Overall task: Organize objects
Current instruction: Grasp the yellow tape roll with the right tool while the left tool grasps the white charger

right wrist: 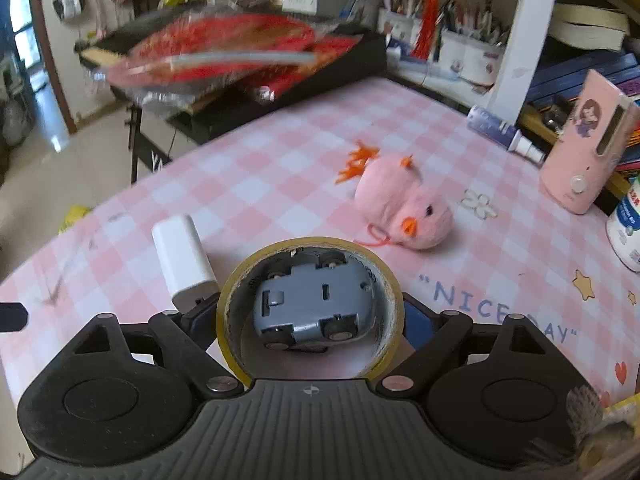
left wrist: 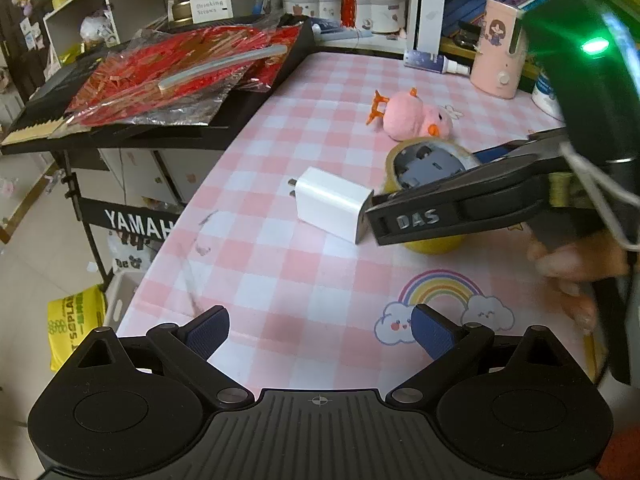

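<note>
Tape roll (right wrist: 310, 312) upright on checked table (right wrist: 280, 152), between spread jaws of right gripper (right wrist: 310, 320); pad contact indiscernible. Grey toy car (right wrist: 316, 304) inside roll, underside up, clearest from right wrist. Left wrist view: white charger (left wrist: 332, 204) beside roll; left gripper (left wrist: 320, 332) released, empty.

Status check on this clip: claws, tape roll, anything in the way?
Left claw open, empty. Right claw straddling tape roll; grip unclear. Toy car lies inside roll. White charger close beside it.
</note>
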Demonstrator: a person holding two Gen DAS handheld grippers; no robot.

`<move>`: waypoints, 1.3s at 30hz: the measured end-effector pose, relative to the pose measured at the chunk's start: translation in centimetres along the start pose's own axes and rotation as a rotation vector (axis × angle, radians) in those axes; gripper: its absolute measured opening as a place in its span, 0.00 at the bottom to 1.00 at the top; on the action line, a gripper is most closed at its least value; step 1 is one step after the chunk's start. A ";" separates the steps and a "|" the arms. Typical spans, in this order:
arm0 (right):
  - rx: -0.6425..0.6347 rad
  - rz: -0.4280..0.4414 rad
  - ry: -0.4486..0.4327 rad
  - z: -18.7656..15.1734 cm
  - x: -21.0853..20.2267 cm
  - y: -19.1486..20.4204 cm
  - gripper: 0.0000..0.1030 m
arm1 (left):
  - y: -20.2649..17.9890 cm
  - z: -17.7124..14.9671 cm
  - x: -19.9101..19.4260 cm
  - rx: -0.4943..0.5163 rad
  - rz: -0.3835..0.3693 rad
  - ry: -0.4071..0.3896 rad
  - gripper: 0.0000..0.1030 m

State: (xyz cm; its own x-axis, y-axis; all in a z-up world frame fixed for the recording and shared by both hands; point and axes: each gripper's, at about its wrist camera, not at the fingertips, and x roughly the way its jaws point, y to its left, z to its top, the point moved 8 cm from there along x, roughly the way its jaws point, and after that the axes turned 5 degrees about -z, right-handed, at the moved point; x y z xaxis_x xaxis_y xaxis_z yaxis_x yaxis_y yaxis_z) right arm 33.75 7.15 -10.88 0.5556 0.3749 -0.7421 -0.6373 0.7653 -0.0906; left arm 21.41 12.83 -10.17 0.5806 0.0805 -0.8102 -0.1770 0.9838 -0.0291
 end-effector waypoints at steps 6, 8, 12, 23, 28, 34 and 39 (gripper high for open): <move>0.124 0.002 -0.106 1.7 -3.9 -2.0 0.86 | -0.3 1.2 0.7 -0.002 -0.007 -0.034 0.96; 0.174 -0.020 -0.139 2.1 -5.3 -3.2 0.86 | -0.5 1.9 1.1 -0.001 -0.006 -0.050 0.96; 0.260 -0.077 -0.170 2.0 -7.6 -5.9 0.86 | -0.6 3.3 2.4 0.005 0.021 -0.078 0.95; 0.335 -0.098 -0.105 -1.2 -8.6 -8.2 0.86 | -0.5 5.8 6.8 0.021 0.040 -0.072 0.81; 0.332 -0.096 -0.092 -2.0 -8.8 -8.1 0.86 | -0.8 5.6 7.2 0.043 0.018 -0.066 0.53; 0.322 -0.106 -0.091 -2.1 -9.0 -7.7 0.86 | -0.7 4.8 5.1 0.010 -0.035 -0.072 0.53; 0.293 -0.107 -0.090 -2.3 -9.5 -6.7 0.86 | -0.5 4.6 1.9 -0.016 -0.082 -0.103 0.53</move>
State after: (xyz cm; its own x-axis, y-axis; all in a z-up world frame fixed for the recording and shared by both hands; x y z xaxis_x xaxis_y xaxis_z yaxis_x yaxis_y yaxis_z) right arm 31.54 -2.78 -4.77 0.6647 0.3189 -0.6757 -0.3994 0.9159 0.0394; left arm 26.23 13.26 -9.03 0.6720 0.0163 -0.7403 -0.1375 0.9851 -0.1032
